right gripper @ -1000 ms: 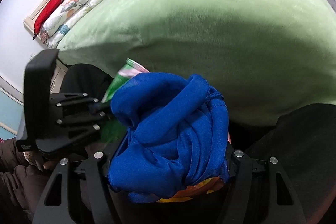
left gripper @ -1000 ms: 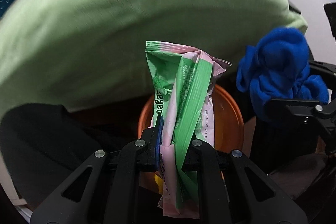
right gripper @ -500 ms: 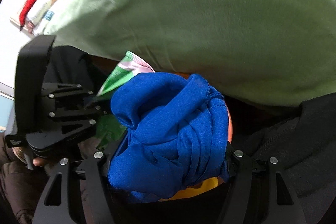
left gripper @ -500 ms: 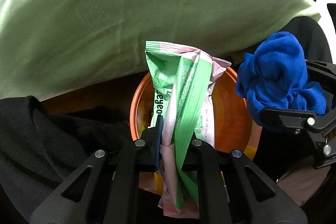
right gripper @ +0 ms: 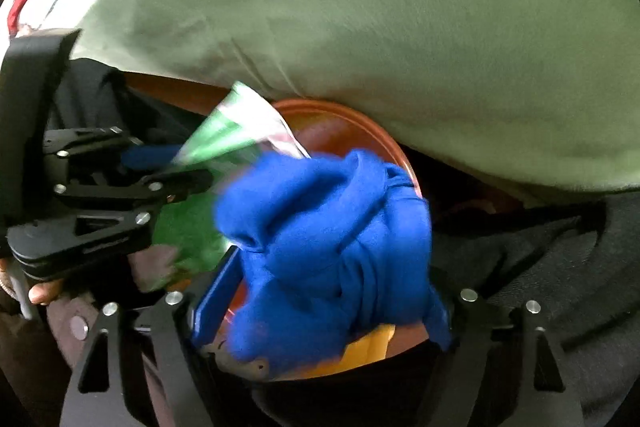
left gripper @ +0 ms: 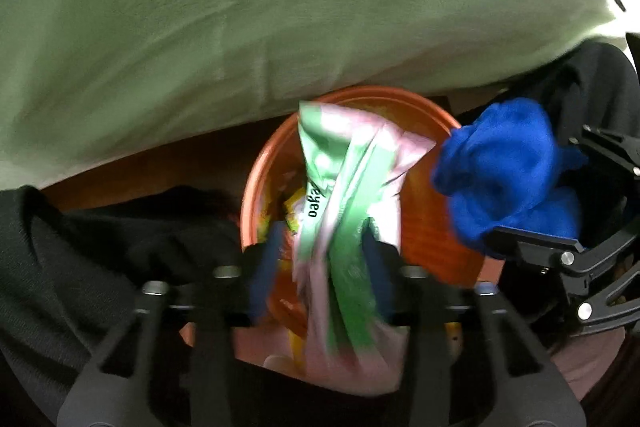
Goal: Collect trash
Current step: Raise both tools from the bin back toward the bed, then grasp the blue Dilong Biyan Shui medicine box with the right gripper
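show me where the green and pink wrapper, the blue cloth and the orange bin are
green and pink wrapper [left gripper: 348, 195]: left wrist view, on its printed middle, between the left gripper's fingers.
blue cloth [right gripper: 328, 239]: right wrist view, on the middle of the bundle.
orange bin [left gripper: 424, 235]: left wrist view, on its inner wall, right of the wrapper.

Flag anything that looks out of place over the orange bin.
The blue cloth in the right claw stands out: it is fabric, not wrapper trash like the green-and-pink packet between the left claw's just-opened jaws above the orange bin.
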{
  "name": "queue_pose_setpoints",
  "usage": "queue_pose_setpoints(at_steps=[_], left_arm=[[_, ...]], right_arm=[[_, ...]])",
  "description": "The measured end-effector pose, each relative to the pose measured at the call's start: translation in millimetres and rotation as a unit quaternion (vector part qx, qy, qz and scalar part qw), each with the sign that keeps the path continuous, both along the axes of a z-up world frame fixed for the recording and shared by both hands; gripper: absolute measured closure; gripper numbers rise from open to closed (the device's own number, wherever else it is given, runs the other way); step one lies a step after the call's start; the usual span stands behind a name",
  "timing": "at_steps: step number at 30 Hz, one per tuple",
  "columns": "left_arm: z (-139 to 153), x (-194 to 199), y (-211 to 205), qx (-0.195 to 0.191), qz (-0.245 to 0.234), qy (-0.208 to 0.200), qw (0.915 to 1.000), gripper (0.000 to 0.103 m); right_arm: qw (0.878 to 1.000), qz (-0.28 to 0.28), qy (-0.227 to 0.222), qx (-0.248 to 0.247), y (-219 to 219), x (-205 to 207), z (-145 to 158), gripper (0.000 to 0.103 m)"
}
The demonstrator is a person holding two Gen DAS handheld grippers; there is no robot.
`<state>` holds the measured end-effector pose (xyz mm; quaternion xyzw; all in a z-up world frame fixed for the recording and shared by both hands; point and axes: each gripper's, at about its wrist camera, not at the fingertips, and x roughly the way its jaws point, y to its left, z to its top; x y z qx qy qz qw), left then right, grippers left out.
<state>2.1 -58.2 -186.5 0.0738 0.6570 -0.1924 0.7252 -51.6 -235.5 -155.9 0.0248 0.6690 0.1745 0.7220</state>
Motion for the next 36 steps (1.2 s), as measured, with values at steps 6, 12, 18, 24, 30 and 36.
queue_pose_setpoints(at_steps=[6,12,18,24,30,36], left_arm=[[7.8,3.3,9.6,-0.009,0.020,-0.010,0.9997,0.056],[22.8,-2.3,12.7,-0.008,0.021,-0.040,0.9990,0.056],[79.3,-10.4,16.1,-0.054,0.010,-0.130,0.9899,0.040],[142.4,0.2,26.6,-0.070,0.025,-0.242,0.9673,0.028],[166.4,30.6,38.0,-0.087,0.069,-0.276,0.9546,0.027],[174.4,48.2,33.2,-0.088,0.078,-0.296,0.9479,0.027]], right_arm=[[1.000,-0.012,-0.022,0.010,-13.6,-3.4,14.8,0.024],[0.996,-0.013,-0.069,0.054,-29.1,-5.5,55.4,0.024],[0.977,0.007,-0.202,0.073,-44.3,8.5,140.7,0.018],[0.962,-0.010,-0.264,0.074,-59.8,63.0,183.8,0.018],[0.943,-0.052,-0.318,0.081,-75.9,127.4,213.0,0.018],[0.930,-0.090,-0.347,0.080,-88.7,195.9,223.2,0.013]])
